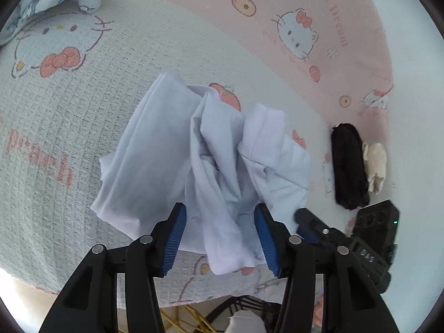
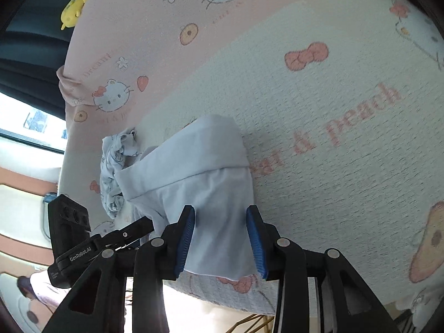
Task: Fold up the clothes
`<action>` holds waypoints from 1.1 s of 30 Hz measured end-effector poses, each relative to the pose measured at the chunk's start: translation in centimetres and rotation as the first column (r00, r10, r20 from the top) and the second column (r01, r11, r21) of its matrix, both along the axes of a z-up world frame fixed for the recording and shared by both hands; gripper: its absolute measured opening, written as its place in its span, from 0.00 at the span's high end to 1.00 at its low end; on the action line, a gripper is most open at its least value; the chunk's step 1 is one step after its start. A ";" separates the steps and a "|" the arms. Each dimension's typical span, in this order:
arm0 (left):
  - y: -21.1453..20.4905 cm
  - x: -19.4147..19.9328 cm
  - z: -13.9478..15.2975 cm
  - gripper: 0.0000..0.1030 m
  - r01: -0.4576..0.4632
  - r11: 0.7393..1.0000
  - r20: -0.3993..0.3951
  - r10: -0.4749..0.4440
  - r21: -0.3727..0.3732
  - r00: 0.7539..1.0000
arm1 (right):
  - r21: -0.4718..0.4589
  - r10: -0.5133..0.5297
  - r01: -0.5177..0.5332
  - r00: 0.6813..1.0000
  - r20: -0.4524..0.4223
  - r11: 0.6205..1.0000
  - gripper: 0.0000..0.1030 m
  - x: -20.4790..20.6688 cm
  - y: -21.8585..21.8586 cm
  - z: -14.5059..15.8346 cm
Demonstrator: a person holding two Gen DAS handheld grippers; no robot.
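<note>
The white garment lies crumpled on the Hello Kitty bed cover, occupying the centre of the left wrist view. It is bunched into several ridges and folds, with one broad panel spreading toward the left of the frame and a hemmed portion toward the right.

Left gripper: jaws stand wide apart. The blue pads flank the lower edge of the garment, and the cloth runs down between them at lower centre of the frame. Neither pad is seen pressing on the fabric; whether the pads touch the cloth cannot be told.

Right gripper: jaws also stand wide apart. In the right wrist view the garment fills the centre and lower centre, with a folded band across its upper part. Its lower edge hangs between the two blue pads, with cloth just beside each pad.

The right gripper body appears at the lower right of the left wrist view; the left gripper body appears at the lower left of the right wrist view.

Other items: a black folded item with a cream item just beside it at the right of the left wrist view; a patterned blue garment left of centre in the right wrist view; a yellow plush toy at upper left.
</note>
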State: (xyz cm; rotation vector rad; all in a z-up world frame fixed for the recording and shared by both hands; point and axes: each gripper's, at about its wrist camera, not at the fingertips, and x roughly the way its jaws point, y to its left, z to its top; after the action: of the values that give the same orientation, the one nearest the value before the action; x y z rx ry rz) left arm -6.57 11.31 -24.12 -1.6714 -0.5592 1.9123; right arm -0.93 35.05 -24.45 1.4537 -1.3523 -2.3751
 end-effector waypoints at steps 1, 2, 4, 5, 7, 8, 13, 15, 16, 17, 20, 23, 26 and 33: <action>-0.3 0.1 0.1 0.54 -0.014 0.999 0.009 0.013 0.031 1.000 | 0.006 -0.006 0.006 1.000 -0.003 1.000 0.69 -0.1 -0.3 -0.1; -0.6 0.3 0.1 0.53 -0.029 0.998 0.009 0.029 0.047 1.000 | 0.017 -0.001 0.001 1.000 -0.002 1.000 0.71 -0.2 -0.5 0.0; -0.7 0.4 0.0 0.47 -0.035 0.998 0.019 0.034 0.060 0.999 | 0.029 0.015 -0.014 1.000 -0.003 0.999 0.72 -0.4 -0.8 0.1; -0.6 0.4 0.0 0.44 -0.034 0.997 0.025 0.032 0.064 0.999 | 0.031 0.020 -0.020 1.000 -0.002 0.999 0.72 -0.5 -0.8 0.1; -0.2 0.4 0.2 0.43 -0.023 0.998 0.013 0.023 0.054 1.000 | 0.038 0.030 -0.030 1.000 -0.001 0.999 0.73 -0.6 -1.0 0.1; 0.0 0.5 0.5 0.43 -0.014 0.999 -0.004 0.014 0.040 1.000 | 0.043 0.031 -0.031 1.000 0.002 0.999 0.73 -0.7 -1.1 0.1; 2.2 1.3 0.9 0.38 0.035 0.994 -0.109 -0.047 -0.107 0.993 | 0.057 0.036 -0.037 0.999 0.007 0.998 0.73 -0.7 -1.3 0.3; 2.6 1.3 -0.1 0.38 0.031 0.989 -0.109 -0.047 -0.146 0.993 | 0.090 0.048 -0.048 0.999 0.006 0.995 0.73 -0.7 -1.7 0.6; 2.7 1.3 -0.6 0.38 0.029 0.986 -0.108 -0.047 -0.165 0.993 | 0.108 0.054 -0.055 0.999 0.006 0.993 0.73 -0.7 -1.9 0.8; 2.9 1.5 -0.7 0.38 0.034 0.986 -0.133 -0.057 -0.166 0.990 | 0.127 0.061 -0.061 0.998 0.006 0.990 0.73 -0.8 -2.2 1.0; 3.6 2.4 -0.1 0.56 0.065 0.977 -0.217 -0.110 -0.202 0.970 | 0.177 0.067 -0.066 0.998 0.000 0.982 0.74 -0.6 -2.8 1.6; 3.3 2.6 0.9 0.58 0.064 0.984 -0.224 -0.101 -0.165 0.969 | 0.201 0.085 -0.079 0.996 -0.023 0.976 0.76 -0.4 -3.5 2.4; 3.0 2.7 1.8 0.59 0.062 0.990 -0.228 -0.090 -0.126 0.970 | 0.202 0.097 -0.082 0.993 -0.064 0.976 0.77 -0.2 -4.0 3.5; 0.9 2.0 5.1 0.59 0.019 0.999 -0.277 -0.027 -0.031 0.961 | 0.143 0.104 -0.086 0.987 -0.126 0.986 0.77 -0.4 -4.7 4.5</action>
State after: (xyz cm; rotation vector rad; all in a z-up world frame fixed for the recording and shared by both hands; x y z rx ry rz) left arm -4.57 12.22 -19.03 -1.3858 -0.4014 2.0993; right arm -1.32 30.31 -19.95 1.3295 -1.0855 -2.4960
